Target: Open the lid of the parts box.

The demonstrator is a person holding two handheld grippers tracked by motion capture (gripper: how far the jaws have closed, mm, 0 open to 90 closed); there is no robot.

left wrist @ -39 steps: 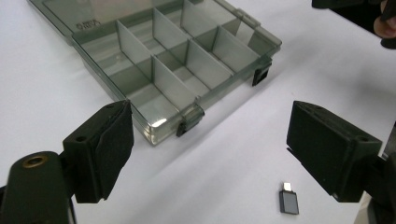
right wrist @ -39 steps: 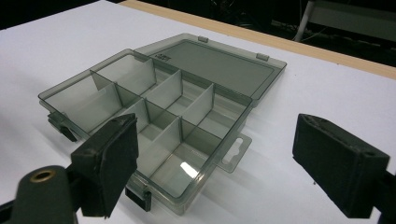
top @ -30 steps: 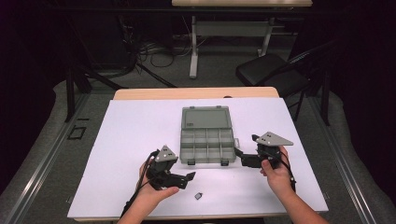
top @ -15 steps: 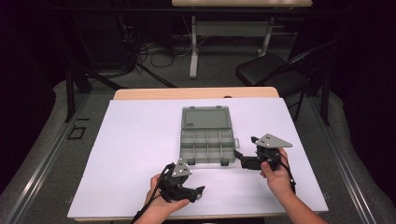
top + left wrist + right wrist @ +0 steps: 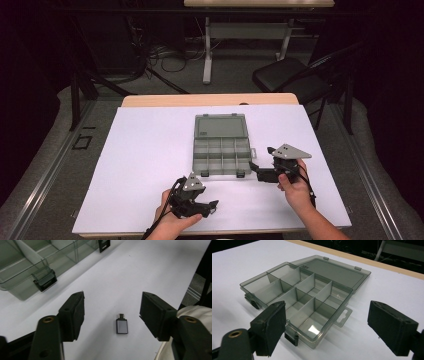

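Note:
A small grey USB adapter [image 5: 122, 325] lies flat on the white table cover, its metal plug pointing away. My left gripper [image 5: 112, 297] is open and low over it, one jaw on each side, neither touching it. In the high view the left gripper [image 5: 212, 206] sits near the table's front edge. A clear grey compartment box [image 5: 221, 150] lies open at the centre, its lid [image 5: 220, 126] folded back flat. My right gripper [image 5: 256, 168] is open beside the box's front right corner. The right gripper [image 5: 328, 306] faces the box [image 5: 312, 290], whose several compartments look empty.
White cover [image 5: 145, 160] spreads over the table, with a wooden edge [image 5: 210, 100] at the far side. Box latches [image 5: 45, 281] stick out toward the left gripper. A black chair [image 5: 290, 75] and desk legs stand beyond the table.
My left gripper has moved right and toward the front edge, and now straddles the adapter that lay beside it. The right gripper has barely moved.

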